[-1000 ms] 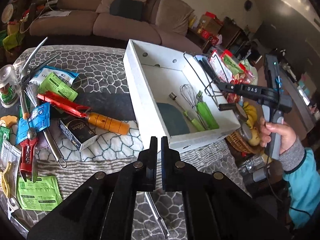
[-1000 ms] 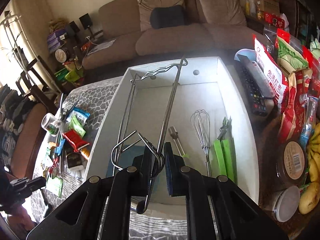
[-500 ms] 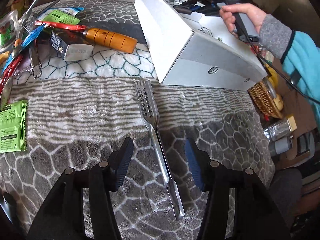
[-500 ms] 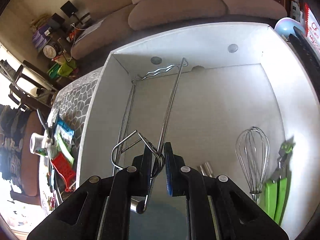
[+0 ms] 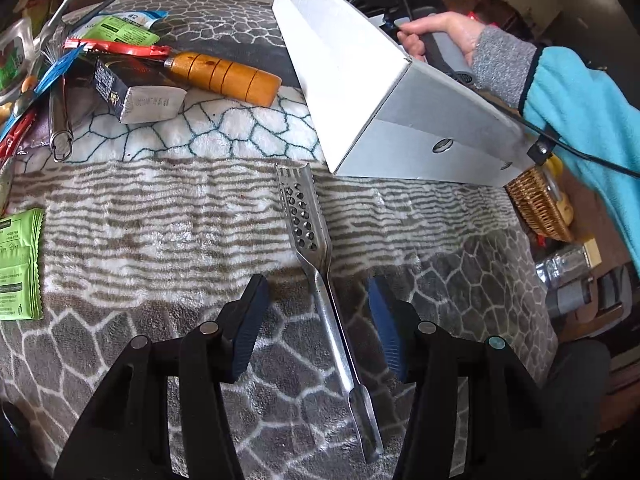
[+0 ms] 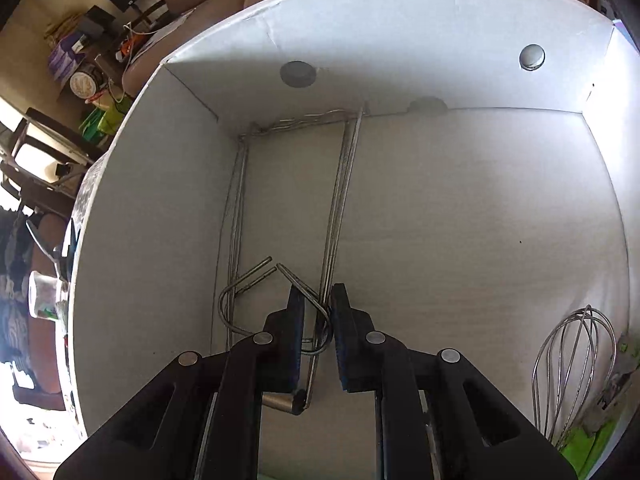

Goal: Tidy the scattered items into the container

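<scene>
L gripper (image 5: 316, 300): jaws spread, pointing steeply down at the patterned blanket (image 5: 160, 216). Metal scraper w/ perforated head (image 5: 316, 264) lies flat on blanket, handle running between the two pads; neither pad touches it. Head end points toward the white box (image 5: 360, 80), tip near box's front corner, not touching as far as I can tell.

R gripper (image 6: 317, 320): inside the box, low over its floor. Jaws opening, small gap showing. Wire rack (image 6: 336, 200) sits between the pads at its looped end; the wire looks free of the right pad, left side unclear. Rack's long rods run along box floor (image 6: 460, 240) to the far wall, crossbar against far-left corner. Rack looks to be resting on the floor, but can't confirm at gripper end.

Also in box, R wrist view: wire whisk (image 6: 572, 364) at right wall, green-handled tool (image 6: 588, 440) beside it, partly cut off by frame edge.

Still out on blanket, L wrist view, far left cluster: wooden-handled tool (image 5: 224, 76) w/ red part, dark carton (image 5: 132, 92), green packets (image 5: 16, 264), snack sachets (image 5: 120, 28), metal tongs (image 5: 60, 120). All well apart from the scraper.

Person's right hand (image 5: 440, 36) w/ grey cuff and teal sleeve (image 5: 580, 112) grips R gripper handle above box rim. Wicker basket (image 5: 536, 204) beyond box's right end.
</scene>
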`<state>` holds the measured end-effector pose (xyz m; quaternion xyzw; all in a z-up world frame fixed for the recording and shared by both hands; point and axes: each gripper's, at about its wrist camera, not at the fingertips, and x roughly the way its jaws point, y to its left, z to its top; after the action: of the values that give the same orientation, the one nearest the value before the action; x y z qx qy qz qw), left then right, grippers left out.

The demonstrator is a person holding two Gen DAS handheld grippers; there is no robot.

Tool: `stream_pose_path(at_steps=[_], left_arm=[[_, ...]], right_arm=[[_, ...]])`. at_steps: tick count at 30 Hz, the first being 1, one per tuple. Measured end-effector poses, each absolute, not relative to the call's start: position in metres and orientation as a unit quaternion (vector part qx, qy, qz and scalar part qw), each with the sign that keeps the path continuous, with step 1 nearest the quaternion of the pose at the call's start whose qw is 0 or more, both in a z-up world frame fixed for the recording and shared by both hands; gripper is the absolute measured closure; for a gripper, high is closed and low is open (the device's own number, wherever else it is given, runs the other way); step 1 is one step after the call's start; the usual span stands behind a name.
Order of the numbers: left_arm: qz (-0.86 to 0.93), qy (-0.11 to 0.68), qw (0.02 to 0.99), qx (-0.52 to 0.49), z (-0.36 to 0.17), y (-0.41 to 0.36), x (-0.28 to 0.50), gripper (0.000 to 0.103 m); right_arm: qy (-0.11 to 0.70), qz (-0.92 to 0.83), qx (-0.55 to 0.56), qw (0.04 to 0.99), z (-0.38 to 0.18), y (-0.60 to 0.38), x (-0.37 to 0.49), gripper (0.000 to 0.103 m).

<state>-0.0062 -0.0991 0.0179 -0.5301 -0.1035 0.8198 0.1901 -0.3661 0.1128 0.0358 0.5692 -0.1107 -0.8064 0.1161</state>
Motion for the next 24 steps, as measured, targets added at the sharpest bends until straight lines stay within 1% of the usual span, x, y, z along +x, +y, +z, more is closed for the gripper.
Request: stream_pose_path(at_steps=[2, 3, 4, 5, 6, 8, 10, 11, 12, 14, 15, 17, 21, 22, 23, 24], left_arm=[[0.821, -0.097, 0.189, -0.530, 0.018, -0.096, -0.006, 0.054], [0.821, -0.096, 0.189, -0.530, 0.019, -0.095, -0.006, 0.054], [0.822, -0.093, 0.187, -0.530, 0.019, -0.093, -0.006, 0.054], [0.822, -0.092, 0.185, -0.530, 0.019, -0.092, -0.005, 0.054], [0.823, -0.090, 0.183, -0.530, 0.020, -0.090, -0.005, 0.054], [0.826, -0.081, 0.175, -0.529, 0.019, -0.086, -0.003, 0.055], [0.829, -0.077, 0.167, -0.529, 0.019, -0.083, -0.003, 0.062], [0.829, -0.075, 0.164, -0.529, 0.019, -0.082, -0.003, 0.071], [0.831, -0.074, 0.160, -0.528, 0.018, -0.082, -0.003, 0.075], [0.832, -0.077, 0.154, -0.528, 0.018, -0.081, -0.004, 0.075], [0.832, -0.079, 0.150, -0.528, 0.018, -0.080, -0.004, 0.075], [0.833, -0.077, 0.140, -0.529, 0.018, -0.077, -0.004, 0.075], [0.841, -0.063, 0.120, -0.525, 0.018, -0.070, 0.000, 0.075], [0.843, -0.056, 0.115, -0.522, 0.018, -0.068, 0.001, 0.077], [0.845, -0.055, 0.112, -0.521, 0.017, -0.067, 0.001, 0.090], [0.844, -0.062, 0.112, -0.521, 0.017, -0.068, 0.001, 0.090]], right_arm=[[-0.115, -0.810, 0.566, 0.106, 0.042, 0.118, -0.363, 0.079], [-0.114, -0.815, 0.560, 0.100, 0.049, 0.121, -0.360, 0.071], [-0.105, -0.822, 0.552, 0.095, 0.058, 0.123, -0.356, 0.065], [-0.092, -0.828, 0.545, 0.090, 0.067, 0.124, -0.352, 0.062], [-0.081, -0.832, 0.541, 0.088, 0.077, 0.125, -0.346, 0.054], [-0.068, -0.844, 0.524, 0.090, 0.100, 0.128, -0.329, 0.053], [-0.065, -0.859, 0.496, 0.110, 0.129, 0.126, -0.301, 0.053], [-0.060, -0.865, 0.483, 0.121, 0.142, 0.126, -0.286, 0.053], [-0.055, -0.871, 0.471, 0.128, 0.154, 0.129, -0.268, 0.051], [-0.056, -0.881, 0.447, 0.142, 0.171, 0.135, -0.231, 0.047], [-0.058, -0.883, 0.441, 0.149, 0.175, 0.137, -0.213, 0.043], [-0.068, -0.882, 0.437, 0.160, 0.179, 0.136, -0.182, 0.042], [-0.089, -0.878, 0.440, 0.166, 0.169, 0.141, -0.121, 0.042], [-0.087, -0.880, 0.439, 0.159, 0.165, 0.140, -0.108, 0.042], [-0.085, -0.881, 0.439, 0.154, 0.162, 0.140, -0.094, 0.042], [-0.083, -0.881, 0.440, 0.153, 0.158, 0.140, -0.082, 0.042]])
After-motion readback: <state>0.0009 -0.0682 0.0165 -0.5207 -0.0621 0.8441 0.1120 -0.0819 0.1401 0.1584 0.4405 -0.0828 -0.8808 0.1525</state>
